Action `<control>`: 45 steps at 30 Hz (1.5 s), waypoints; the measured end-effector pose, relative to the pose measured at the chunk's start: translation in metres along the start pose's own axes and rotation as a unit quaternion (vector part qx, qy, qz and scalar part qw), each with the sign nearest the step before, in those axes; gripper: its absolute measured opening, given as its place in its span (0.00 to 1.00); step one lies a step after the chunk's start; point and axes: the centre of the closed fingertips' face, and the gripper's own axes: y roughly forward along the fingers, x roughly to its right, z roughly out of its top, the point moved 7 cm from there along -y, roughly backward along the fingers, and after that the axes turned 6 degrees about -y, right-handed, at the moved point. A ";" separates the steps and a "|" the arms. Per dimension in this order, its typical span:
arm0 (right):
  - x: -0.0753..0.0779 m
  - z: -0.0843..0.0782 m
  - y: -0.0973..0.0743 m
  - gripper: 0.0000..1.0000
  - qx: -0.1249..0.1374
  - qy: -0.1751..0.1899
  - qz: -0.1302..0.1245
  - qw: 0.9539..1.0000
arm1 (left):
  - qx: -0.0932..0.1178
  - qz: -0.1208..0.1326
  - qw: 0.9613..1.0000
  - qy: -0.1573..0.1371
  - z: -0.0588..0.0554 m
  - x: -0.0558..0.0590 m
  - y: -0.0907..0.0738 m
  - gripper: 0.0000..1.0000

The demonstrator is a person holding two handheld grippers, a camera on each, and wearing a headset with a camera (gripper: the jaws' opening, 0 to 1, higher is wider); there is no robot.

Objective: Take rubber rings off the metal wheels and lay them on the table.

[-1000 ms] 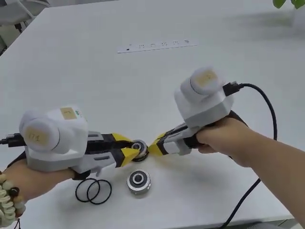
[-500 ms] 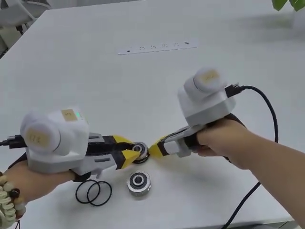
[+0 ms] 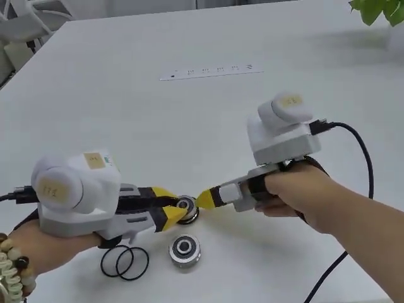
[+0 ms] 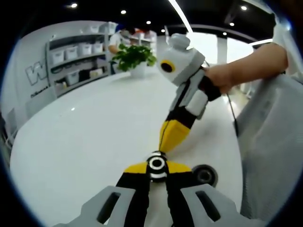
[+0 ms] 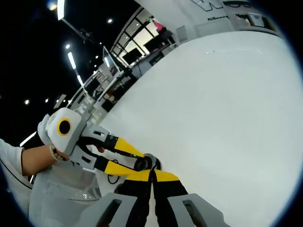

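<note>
Bright, even overhead light is flooding the white table [image 3: 126,113], casting only faint, soft shadows. Ceiling spots [image 4: 123,12] are glaring in the left gripper view. Both gripper views are bending strongly toward their edges, the far shelves [image 4: 71,56] blurring slightly.

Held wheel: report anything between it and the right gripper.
Nothing visible. The right gripper, jaws shut, reaches straight to the wheel held by the left gripper; the spare wheel and two loose rings lie aside on the table.
</note>
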 end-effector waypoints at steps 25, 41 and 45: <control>-0.016 0.002 0.003 0.00 0.007 -0.021 0.019 1.000 | -0.003 0.003 1.000 0.005 -0.001 -0.003 0.000 0.13; -0.009 0.008 0.007 0.00 0.007 -0.013 -0.006 1.000 | 0.000 0.003 1.000 -0.003 -0.001 -0.003 0.001 0.14; -0.008 0.006 0.008 0.00 -0.001 -0.016 -0.013 1.000 | -0.003 0.002 1.000 -0.006 0.000 -0.003 0.002 0.14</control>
